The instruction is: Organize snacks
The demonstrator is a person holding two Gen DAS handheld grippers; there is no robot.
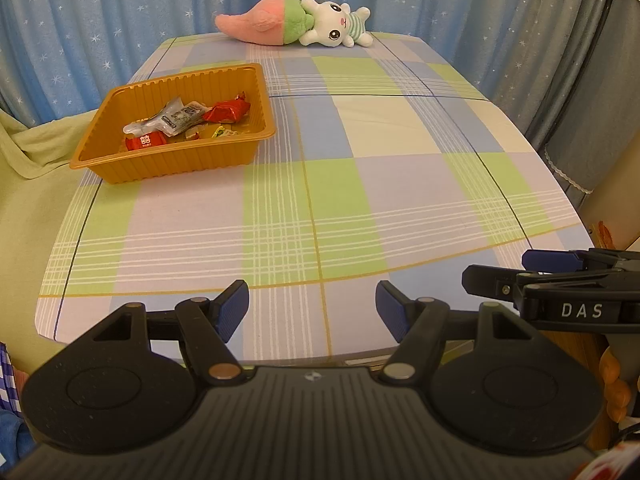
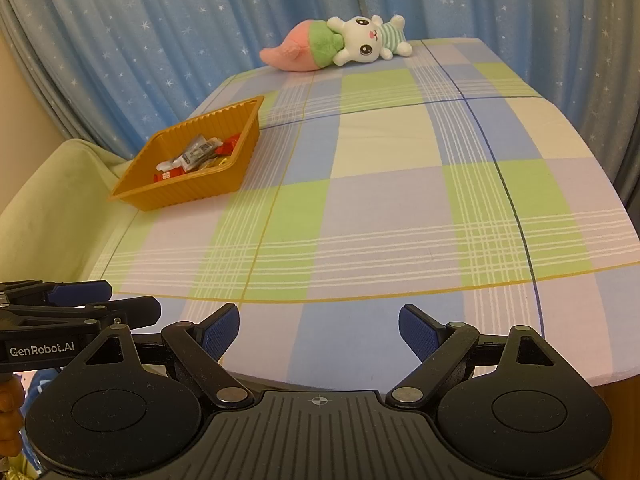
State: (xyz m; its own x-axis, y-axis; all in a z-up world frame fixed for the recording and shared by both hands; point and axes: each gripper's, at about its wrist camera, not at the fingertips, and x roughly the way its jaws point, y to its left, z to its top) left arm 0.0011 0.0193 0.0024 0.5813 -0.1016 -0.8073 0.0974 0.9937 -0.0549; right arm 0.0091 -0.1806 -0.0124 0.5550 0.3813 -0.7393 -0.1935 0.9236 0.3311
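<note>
The snacks [image 1: 188, 120] are all lying in the tray [image 1: 120, 170] at the table's [image 1: 320, 200] far left, both grippers [image 1: 312, 310] [image 2: 319, 334] are hanging released and empty, so sorting is seemingly finishing.

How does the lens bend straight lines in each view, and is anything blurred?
Left wrist view: the table edges and the tablecloth's lines bow outward, corners darken; the orange tray stays sharp. Right wrist view: same barrel bending, dark corners; the plush toy is clear, no motion blur.
</note>
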